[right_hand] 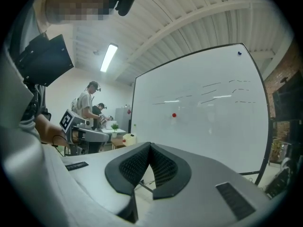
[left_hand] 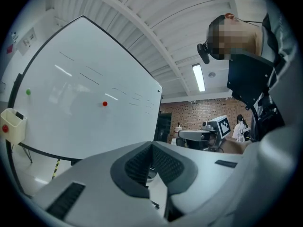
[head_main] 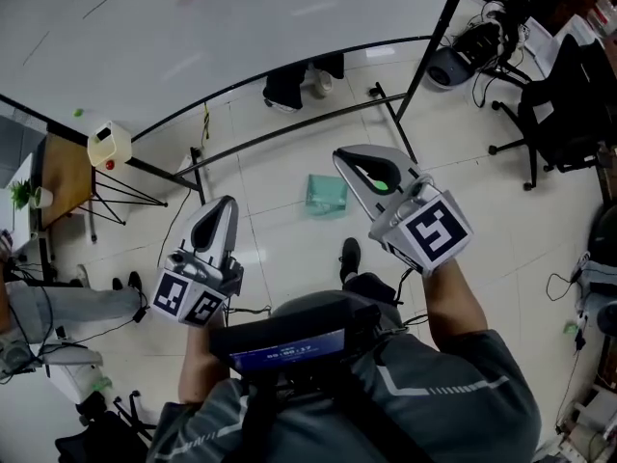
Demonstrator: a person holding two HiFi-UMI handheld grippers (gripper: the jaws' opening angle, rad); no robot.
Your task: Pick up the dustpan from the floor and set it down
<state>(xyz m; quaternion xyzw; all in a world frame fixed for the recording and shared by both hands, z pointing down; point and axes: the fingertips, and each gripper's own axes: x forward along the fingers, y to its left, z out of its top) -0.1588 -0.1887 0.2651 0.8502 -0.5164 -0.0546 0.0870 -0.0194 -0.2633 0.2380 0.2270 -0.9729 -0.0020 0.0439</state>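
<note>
In the head view a teal dustpan (head_main: pixel 328 194) lies on the pale floor tiles ahead of me, in front of the whiteboard stand. Both grippers are held level at waist height, well above it and apart from it. My left gripper (head_main: pixel 224 206) points forward to the dustpan's left with its jaws together and nothing between them. My right gripper (head_main: pixel 348 155) points forward just right of the dustpan, shut and empty. The left gripper (left_hand: pixel 152 145) and the right gripper (right_hand: pixel 150 145) each show dark ribbed pads meeting at the tips in their own views. The dustpan is out of sight in both gripper views.
A big whiteboard (head_main: pixel 145 37) on a black stand (head_main: pixel 289 131) spans the far side. A cream bin (head_main: pixel 109 145) and wooden table (head_main: pixel 63 177) stand at left, an office chair (head_main: pixel 559 104) and cables at right. Another person's legs (head_main: pixel 58 307) are at far left.
</note>
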